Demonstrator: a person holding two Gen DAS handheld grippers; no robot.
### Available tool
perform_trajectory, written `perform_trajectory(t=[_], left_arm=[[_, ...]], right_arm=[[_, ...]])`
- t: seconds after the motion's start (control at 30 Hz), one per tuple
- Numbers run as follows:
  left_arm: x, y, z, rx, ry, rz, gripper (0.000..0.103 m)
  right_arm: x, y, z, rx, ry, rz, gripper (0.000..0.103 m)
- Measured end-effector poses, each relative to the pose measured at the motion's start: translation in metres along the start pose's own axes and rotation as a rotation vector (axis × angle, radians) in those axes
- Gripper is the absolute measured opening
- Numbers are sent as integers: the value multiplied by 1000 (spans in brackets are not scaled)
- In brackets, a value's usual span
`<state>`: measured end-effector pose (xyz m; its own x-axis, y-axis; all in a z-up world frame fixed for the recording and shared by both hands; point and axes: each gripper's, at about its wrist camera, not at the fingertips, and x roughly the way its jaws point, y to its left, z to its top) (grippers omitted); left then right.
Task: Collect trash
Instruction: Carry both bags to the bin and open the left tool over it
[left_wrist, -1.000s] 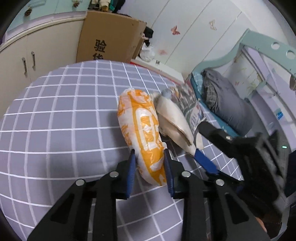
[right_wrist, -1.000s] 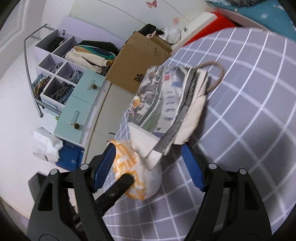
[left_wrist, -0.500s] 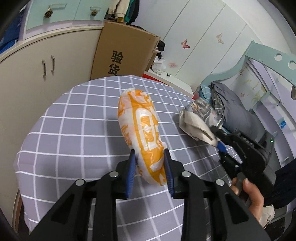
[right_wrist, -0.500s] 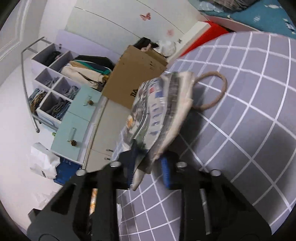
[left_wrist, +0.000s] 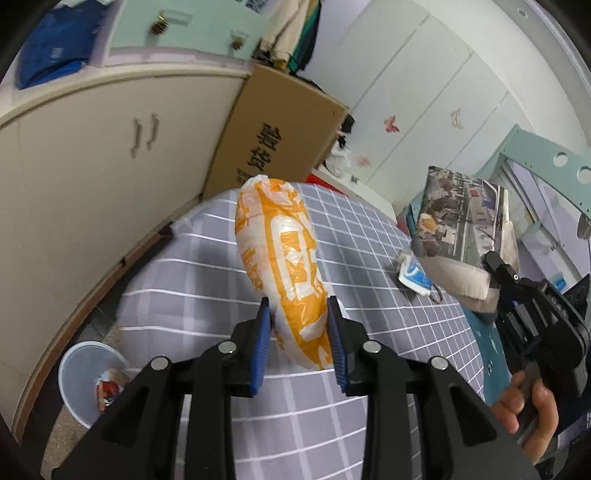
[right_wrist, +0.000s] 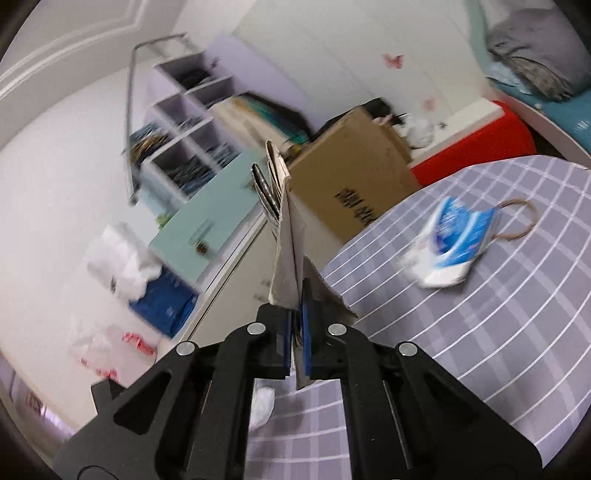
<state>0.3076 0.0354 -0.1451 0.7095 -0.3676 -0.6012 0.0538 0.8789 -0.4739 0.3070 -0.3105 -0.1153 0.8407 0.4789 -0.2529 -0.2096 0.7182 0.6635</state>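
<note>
My left gripper (left_wrist: 298, 332) is shut on an orange and white plastic bag (left_wrist: 281, 258), held up over the grey checked bed cover (left_wrist: 207, 295). My right gripper (right_wrist: 295, 334) is shut on a printed paper bag (right_wrist: 286, 236), seen edge-on and lifted off the bed. In the left wrist view that paper bag (left_wrist: 461, 229) hangs at the right, with a hand (left_wrist: 532, 410) on the right gripper's handle. A blue and white wrapper (right_wrist: 448, 243) lies on the bed beside a rope loop (right_wrist: 517, 221). A pale blue bin (left_wrist: 90, 380) with some trash stands on the floor at lower left.
A cardboard box (left_wrist: 275, 136) leans against cream cabinets (left_wrist: 103, 155) behind the bed. Open shelves (right_wrist: 184, 140) with clothes and a teal drawer unit (right_wrist: 207, 229) stand by the wall. White and blue bags (right_wrist: 147, 284) lie on the floor. A grey bundle (right_wrist: 535, 70) rests on teal bedding.
The right gripper closed on the paper bag and lifted it off the bed, uncovering the blue and white wrapper. The left gripper drew back with the orange bag, and the bin came into view.
</note>
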Motion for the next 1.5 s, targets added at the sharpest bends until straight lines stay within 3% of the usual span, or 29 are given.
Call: perform_trajectory(t=[0.4,0.7,0.83,1.07,1.3,1.4,1.43,1.5], left_arm=[[-109,102,-15,-78,-158,166,29],[-143,214,-52,-228,-134,300,29],[-136,253,-69,-278,-98,360,29],[-86,312,-98,-333,53,447,29],[-39,319,-102,-301,126,464,32],[-30,317,-98,-286,121,471,52],[-29,317,-98,-279,117,483,65],[-29,316,-97,-262,98,509,68]], right_arm=[[52,134,-106,-198,211,116,4],[106,196,-212,-281,414,192,4],[129,202,-254,-307,487,186,4],[174,177,-318,-328,606,86,4],[197,148,-344,-378,636,-22,4],[200,143,-347,-397,627,-44,4],[201,142,-347,-406,623,-51,4],[202,139,-347,-406,627,-54,4]])
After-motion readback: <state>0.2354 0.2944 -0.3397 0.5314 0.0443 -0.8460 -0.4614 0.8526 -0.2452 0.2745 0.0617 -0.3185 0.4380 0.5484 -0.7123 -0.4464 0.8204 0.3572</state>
